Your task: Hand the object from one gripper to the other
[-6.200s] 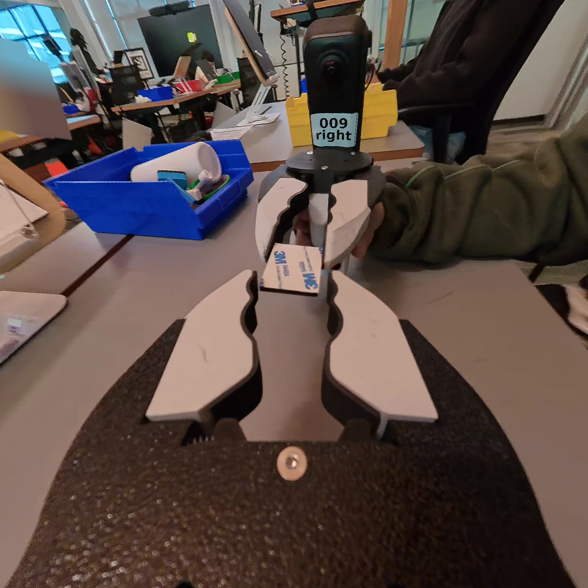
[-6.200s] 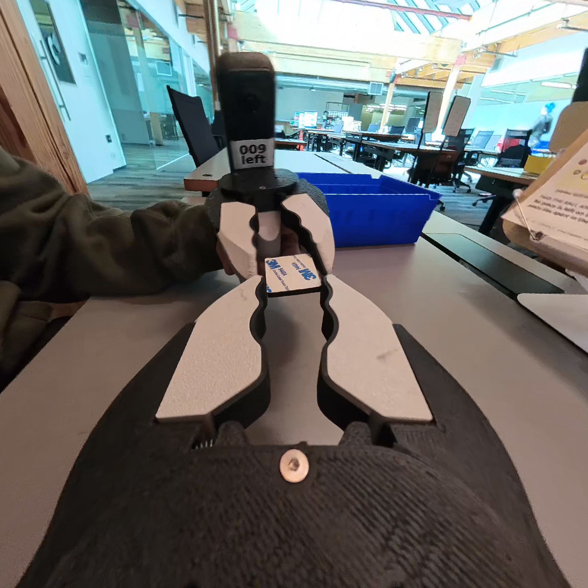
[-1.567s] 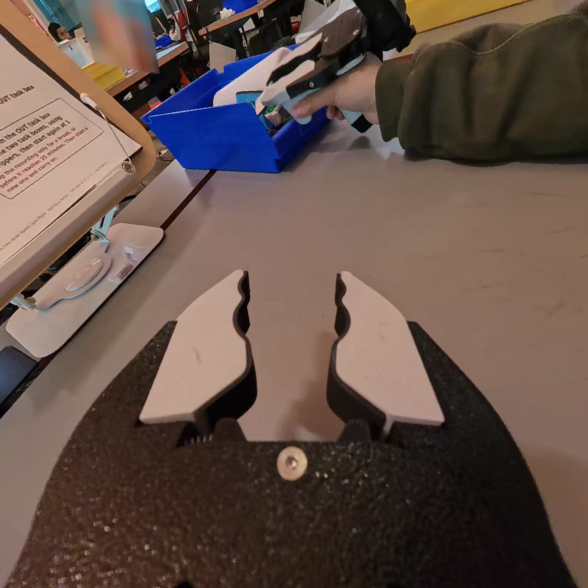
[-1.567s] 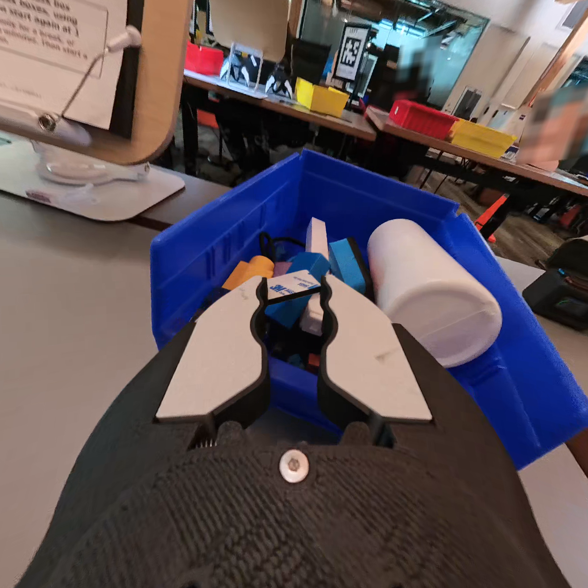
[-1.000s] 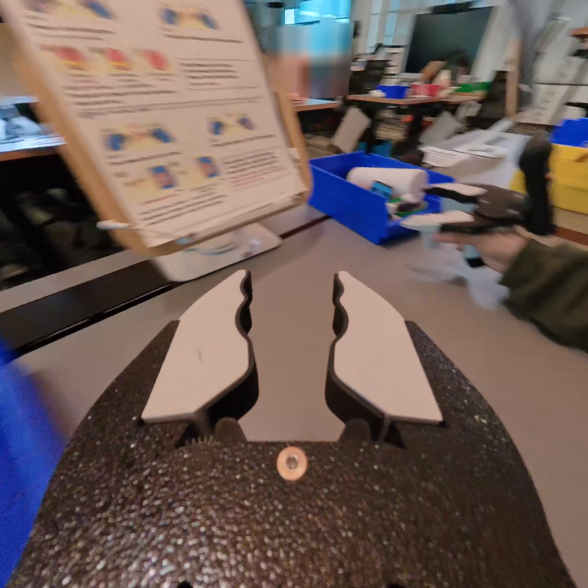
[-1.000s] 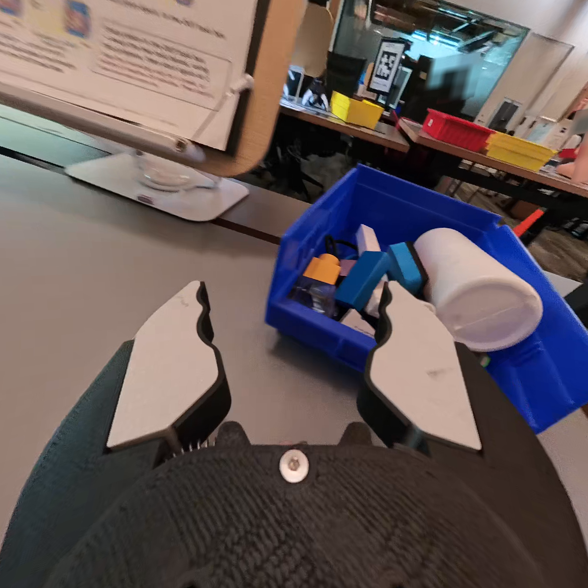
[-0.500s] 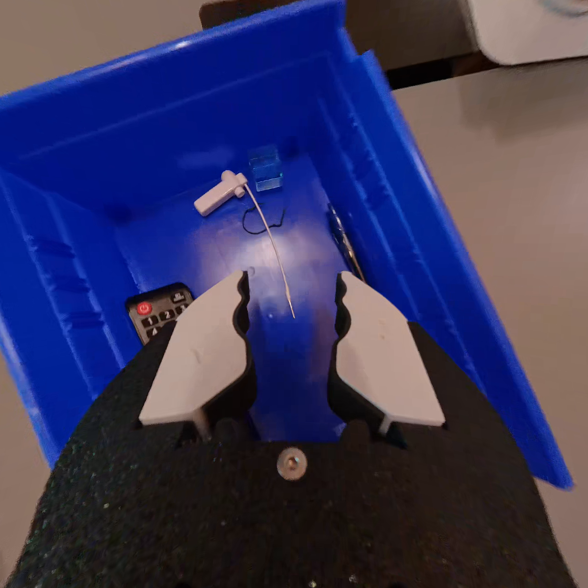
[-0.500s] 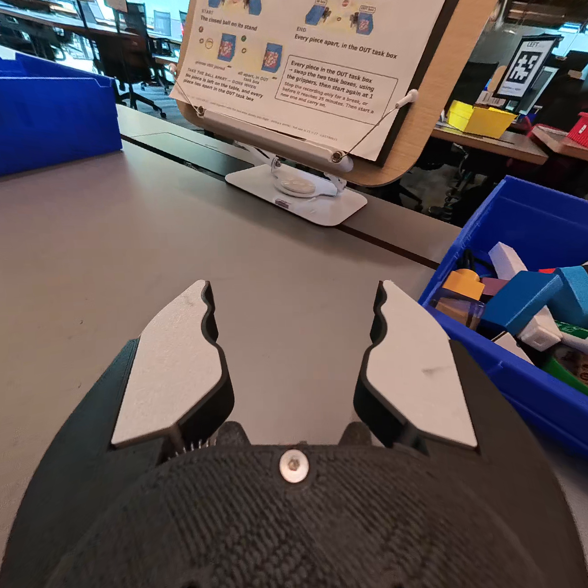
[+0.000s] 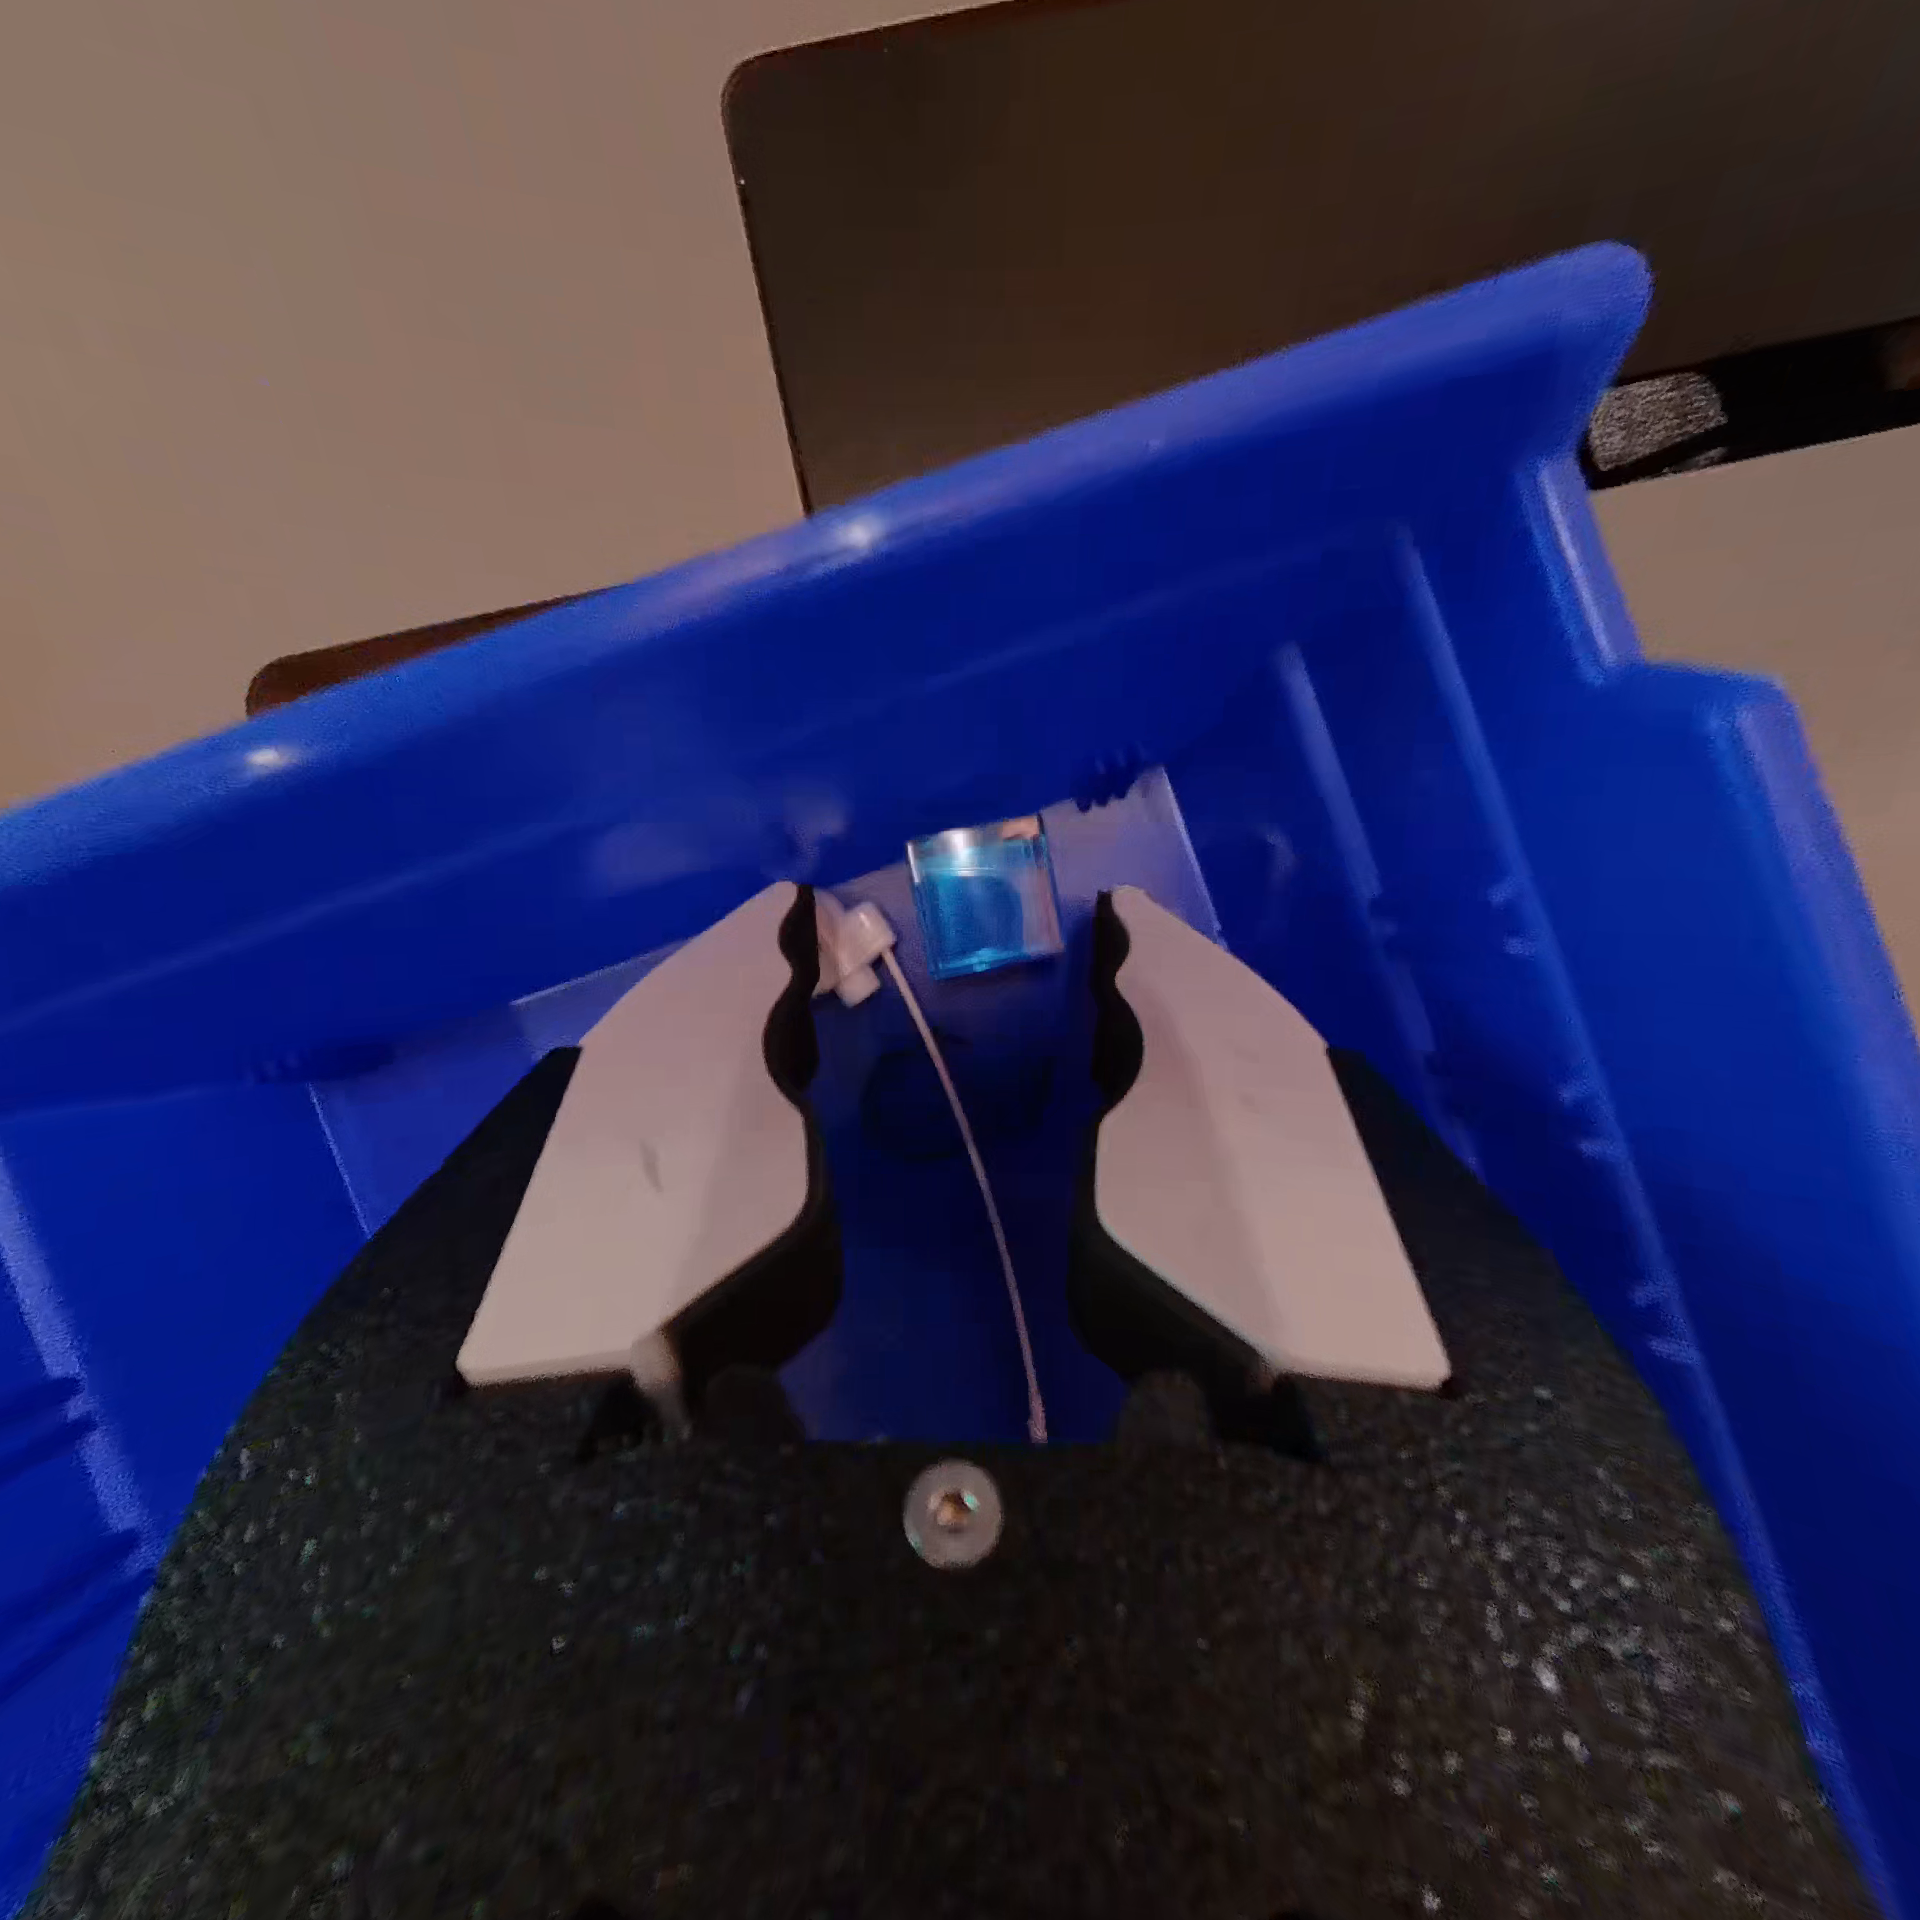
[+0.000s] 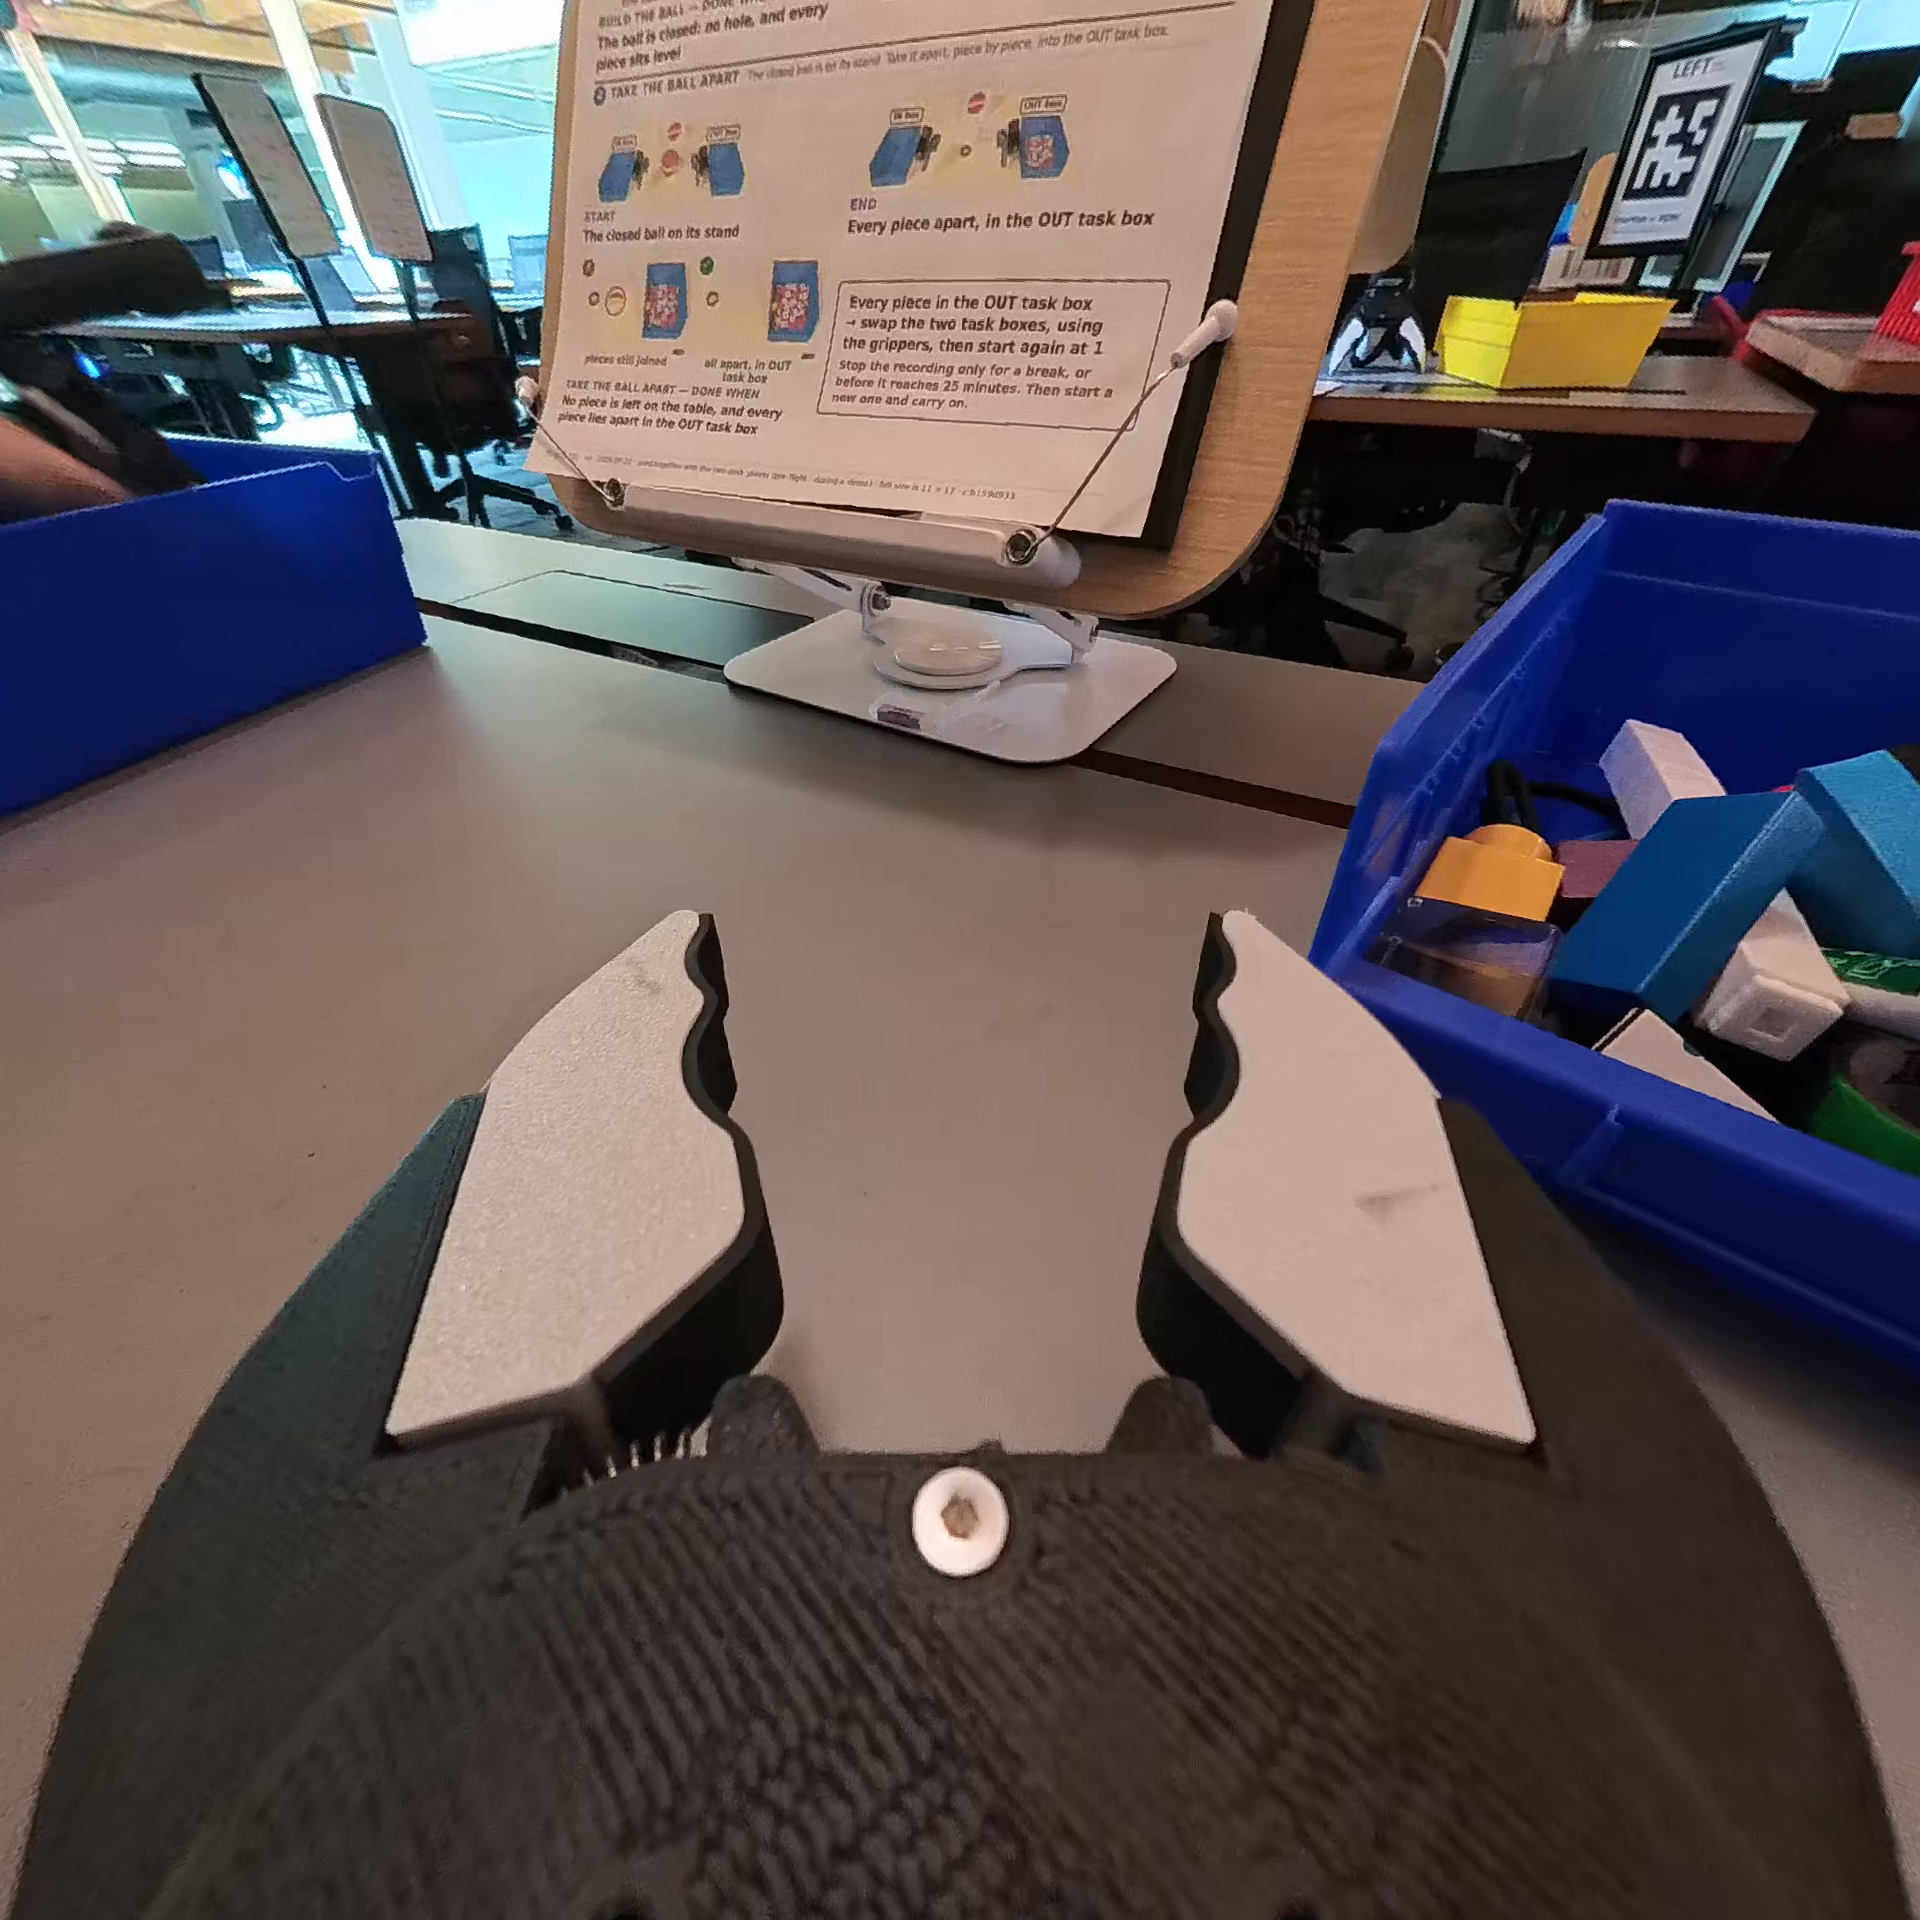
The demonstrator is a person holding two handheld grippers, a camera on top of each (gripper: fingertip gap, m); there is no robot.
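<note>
Down inside a blue bin [image 9: 1558, 831] my left claw [image 9: 951, 914] hangs with its fingers apart and nothing between them. Just past the tips, on the bin floor against the far wall, sits a small translucent blue cube [image 9: 982, 909], lying closer to my right finger [image 9: 1236, 1132] than to the left one. Beside it, touching the tip of my left finger [image 9: 665, 1132], is a white tag [image 9: 854, 951]; its thin wire [image 9: 987, 1195] trails back across the bin floor between my fingers toward the claw body. The bin's far rim crosses above my fingertips, with a dark panel [image 9: 1247, 208] set in the surface beyond it.

My right claw [image 10: 961, 925] hovers over the bare grey surface [image 10: 312, 987], fingers spread wide and holding nothing. To its right stands a second blue bin [image 10: 1558, 1143], crowded with blue blocks [image 10: 1683, 904], a white block [image 10: 1652, 774], an orange piece [image 10: 1491, 878] and other bits I cannot make out. Straight ahead, a wooden document stand [image 10: 1288, 416] with a printed sheet [image 10: 883, 260] sits on a white base [image 10: 956, 675]. At far left is the side of the bin [image 10: 187, 613] my left claw is working in. Other desks and a yellow bin [image 10: 1548, 338] lie well behind.
</note>
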